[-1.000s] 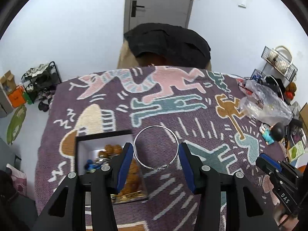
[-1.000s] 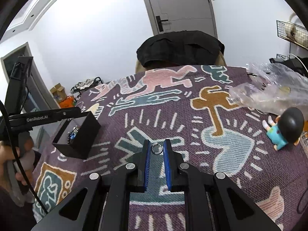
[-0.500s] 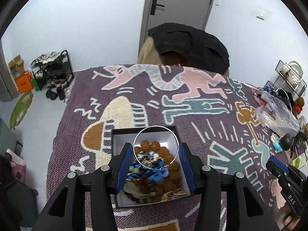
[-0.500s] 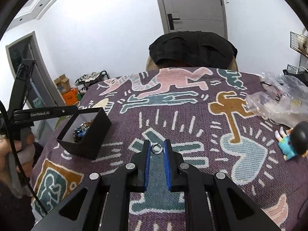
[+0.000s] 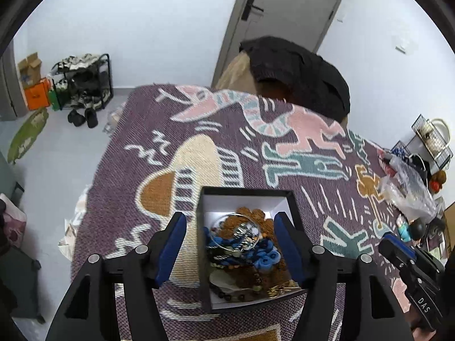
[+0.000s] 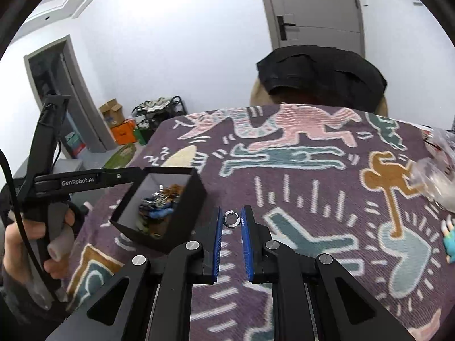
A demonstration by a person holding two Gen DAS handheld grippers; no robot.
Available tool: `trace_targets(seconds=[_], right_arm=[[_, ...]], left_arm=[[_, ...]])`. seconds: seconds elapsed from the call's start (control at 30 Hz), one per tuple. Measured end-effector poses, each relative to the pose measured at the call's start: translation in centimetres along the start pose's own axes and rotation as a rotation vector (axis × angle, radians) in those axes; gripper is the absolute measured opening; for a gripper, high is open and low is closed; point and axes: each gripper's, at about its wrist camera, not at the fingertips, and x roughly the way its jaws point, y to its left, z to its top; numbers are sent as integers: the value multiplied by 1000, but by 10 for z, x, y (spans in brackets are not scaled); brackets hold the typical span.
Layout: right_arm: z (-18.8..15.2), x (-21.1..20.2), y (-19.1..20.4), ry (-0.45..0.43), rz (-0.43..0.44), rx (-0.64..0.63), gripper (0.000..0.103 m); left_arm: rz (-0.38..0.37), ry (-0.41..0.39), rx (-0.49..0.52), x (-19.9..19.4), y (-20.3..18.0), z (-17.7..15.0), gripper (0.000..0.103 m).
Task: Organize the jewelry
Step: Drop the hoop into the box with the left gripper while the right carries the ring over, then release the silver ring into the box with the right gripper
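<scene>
1. Your left gripper [image 5: 230, 228] is opening; the thin silver bangle [image 5: 237, 231] lies flat, untouched, atop beads in the black box [image 5: 293, 201].
2. Your right gripper [image 6: 231, 219] pinches a small silver ring [image 6: 231, 219], its hole facing the camera.

Both tools were matte black plastic. The left gripper [image 5: 230, 244] had two long angular fingers [image 5: 167, 251] lined with blue pads, each arm carrying round silver screws near its joints. The right gripper [image 6: 231, 237] was built the same way: black linkages with triangular cut-outs, silver screw heads, and narrow blue pads on the inner faces. Seen from the right wrist view, the left tool showed a slim black bar printed "GenRobot.AI" in white, a grey handle, and a thin black cable looping beside it. A hand [image 6: 20, 244] wrapped that handle. From the left wrist view, the right tool's body bore white "DAS" lettering and a blue tip.
</scene>
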Motion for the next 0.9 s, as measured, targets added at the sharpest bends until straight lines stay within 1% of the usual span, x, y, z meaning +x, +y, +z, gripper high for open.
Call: trace_targets(seconds=[0.2,0.43,0.5,0.57,0.63,0.67,0.7,0.73,0.77,0.8,0.9], right_arm=[[16,15,28,16,51,-34,15],[32,42,55,61,103,-54,14],[36,51,62,76,116,-57,15],[39,59,68,85,125,-58,15],[42,66,72,96,126,-55,15],[43,68,72,103,119,-53,17],[44,70,72,109,115,-50,29],[44,69,71,111,113,-43,37],[43,67,68,105,110,-39,51],[42,64,65,91,102,-35,58],[39,53,53,82,100,-4,60]], left_arm=[[-4,-20,-21,-14,15,-2,65],[-8,-51,-51,-28,32,-5,66],[-7,-60,-62,-32,36,-6,71],[-5,-78,-66,-37,37,-6,78],[2,-99,-64,-43,38,-6,83],[5,-108,-63,-45,39,-7,85],[7,-113,-63,-48,39,-7,85],[7,-118,-63,-49,39,-7,87],[8,-124,-63,-51,40,-7,88],[10,-131,-64,-53,40,-7,89],[9,-151,-66,-57,38,-7,93]])
